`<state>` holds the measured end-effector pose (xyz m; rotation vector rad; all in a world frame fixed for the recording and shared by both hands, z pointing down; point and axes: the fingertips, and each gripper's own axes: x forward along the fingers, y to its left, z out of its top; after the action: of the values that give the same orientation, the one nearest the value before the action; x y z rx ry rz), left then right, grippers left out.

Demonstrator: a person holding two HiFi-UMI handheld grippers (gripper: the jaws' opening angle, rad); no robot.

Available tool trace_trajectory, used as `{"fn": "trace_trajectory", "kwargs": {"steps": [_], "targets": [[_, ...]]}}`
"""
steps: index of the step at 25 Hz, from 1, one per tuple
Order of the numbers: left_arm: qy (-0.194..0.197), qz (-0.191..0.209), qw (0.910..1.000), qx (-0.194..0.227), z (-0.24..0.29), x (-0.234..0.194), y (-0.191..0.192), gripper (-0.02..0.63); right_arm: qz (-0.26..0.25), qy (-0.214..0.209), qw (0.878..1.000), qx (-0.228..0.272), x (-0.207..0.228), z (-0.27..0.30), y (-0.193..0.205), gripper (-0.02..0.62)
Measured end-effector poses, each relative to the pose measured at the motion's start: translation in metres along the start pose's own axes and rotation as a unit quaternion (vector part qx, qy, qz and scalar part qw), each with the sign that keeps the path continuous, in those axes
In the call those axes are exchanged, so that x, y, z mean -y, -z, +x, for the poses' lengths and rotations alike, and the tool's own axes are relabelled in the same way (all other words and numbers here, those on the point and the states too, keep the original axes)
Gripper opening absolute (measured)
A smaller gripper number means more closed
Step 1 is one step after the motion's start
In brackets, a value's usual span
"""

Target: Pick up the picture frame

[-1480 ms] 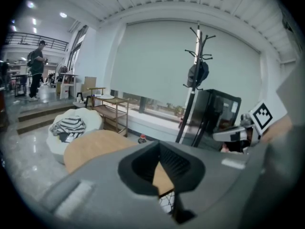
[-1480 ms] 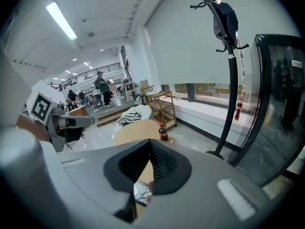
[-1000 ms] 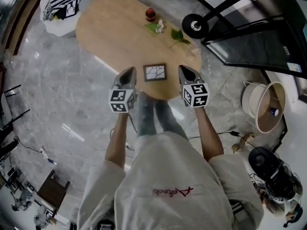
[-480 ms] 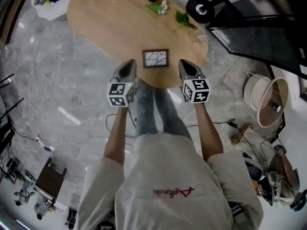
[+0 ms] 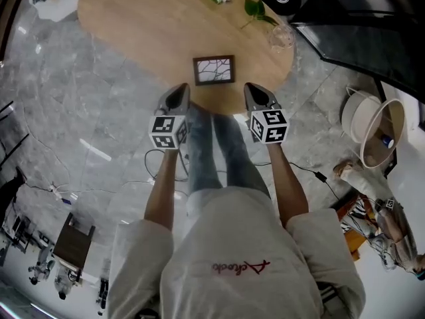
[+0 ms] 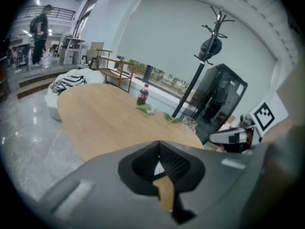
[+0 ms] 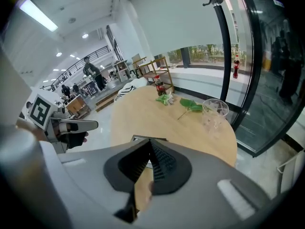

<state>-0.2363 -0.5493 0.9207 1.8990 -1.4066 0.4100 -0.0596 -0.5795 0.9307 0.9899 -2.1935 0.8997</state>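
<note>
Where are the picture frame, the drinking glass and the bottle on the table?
picture frame (image 5: pixel 214 70), head view, centre of its picture
drinking glass (image 7: pixel 215 112), right gripper view, its side wall
bottle (image 6: pixel 142 96), left gripper view, its dark body

Picture frame (image 7: pixel 149 138) mostly hidden behind right gripper (image 7: pixel 151 144) in right gripper view, only top edge showing. Table (image 5: pixel 133 32) far end cut off by head view's top edge. Frame's print too small to tell.

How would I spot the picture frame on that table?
Find the big oval wooden table. Near its edge closest to the person lies the picture frame, flat. It is the only dark-bordered rectangle there, holding a pale picture with dark branching lines; the clear glass and green leaves sit farther back.
</note>
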Motion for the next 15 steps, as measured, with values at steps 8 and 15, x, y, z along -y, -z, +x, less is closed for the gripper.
{"fn": "trace_trajectory", "kwargs": {"steps": [8,15], "targets": [[0.000,-0.016,0.9997,-0.020,0.015,-0.009,0.039,0.002,0.006,0.001,1.000,-0.026,0.008,0.016,0.037,0.005],[0.001,-0.025,0.9992,-0.032,0.028,-0.016,0.065,0.002,0.013,-0.004,0.999,-0.044,0.010,0.031,0.064,0.005]]}}
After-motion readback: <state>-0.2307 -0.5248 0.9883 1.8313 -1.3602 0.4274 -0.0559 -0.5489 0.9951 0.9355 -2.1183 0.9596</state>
